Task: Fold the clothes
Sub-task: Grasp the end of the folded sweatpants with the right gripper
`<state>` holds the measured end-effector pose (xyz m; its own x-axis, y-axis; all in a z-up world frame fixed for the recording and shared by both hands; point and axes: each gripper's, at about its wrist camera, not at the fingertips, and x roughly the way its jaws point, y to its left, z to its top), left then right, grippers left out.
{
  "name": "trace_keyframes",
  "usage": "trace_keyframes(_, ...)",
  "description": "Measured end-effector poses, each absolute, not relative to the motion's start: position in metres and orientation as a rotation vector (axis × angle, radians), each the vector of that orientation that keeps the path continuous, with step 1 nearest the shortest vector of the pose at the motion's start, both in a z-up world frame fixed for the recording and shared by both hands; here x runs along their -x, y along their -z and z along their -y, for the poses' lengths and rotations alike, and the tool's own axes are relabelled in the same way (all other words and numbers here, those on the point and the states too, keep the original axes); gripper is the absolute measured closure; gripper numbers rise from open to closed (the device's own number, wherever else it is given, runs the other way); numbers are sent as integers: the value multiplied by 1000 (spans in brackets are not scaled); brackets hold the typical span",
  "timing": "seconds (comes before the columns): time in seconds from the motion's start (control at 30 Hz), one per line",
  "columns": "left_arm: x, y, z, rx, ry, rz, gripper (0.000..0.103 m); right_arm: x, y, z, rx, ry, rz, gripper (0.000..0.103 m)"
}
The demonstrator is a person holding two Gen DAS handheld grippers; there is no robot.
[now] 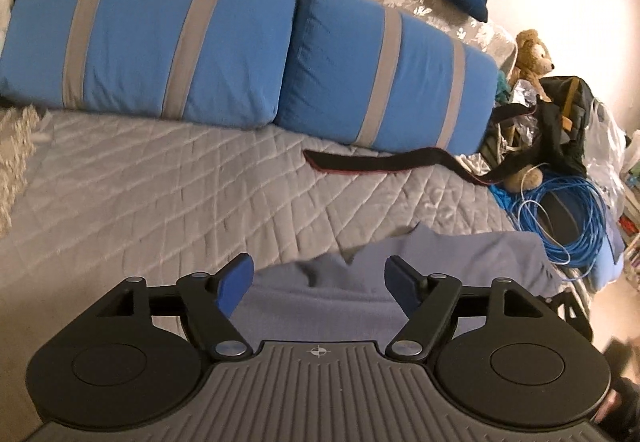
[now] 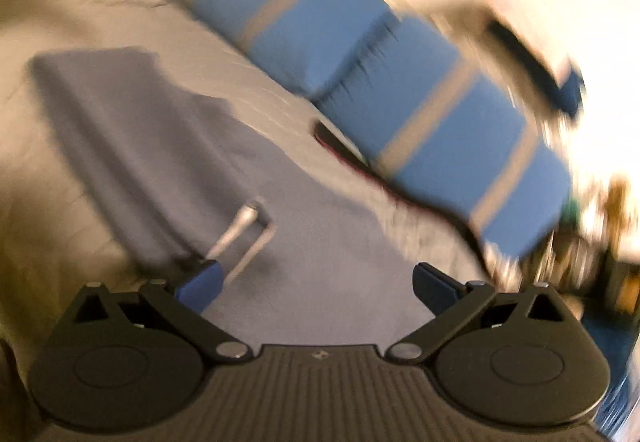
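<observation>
Where tongs gape, garment beneath

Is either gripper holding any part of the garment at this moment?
Neither. The left gripper and right gripper are open above the blue-grey garment, nothing between their fingers.

Garment on quilt — cushions behind, cable coil right.
</observation>
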<state>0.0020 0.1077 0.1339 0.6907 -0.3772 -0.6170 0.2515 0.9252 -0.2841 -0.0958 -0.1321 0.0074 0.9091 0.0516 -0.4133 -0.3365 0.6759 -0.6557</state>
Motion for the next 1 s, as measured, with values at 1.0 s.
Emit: trace_keyframes(1.0,6,-124,-114,235,360,-723,31,98,30,75,1396,-368,-251,20)
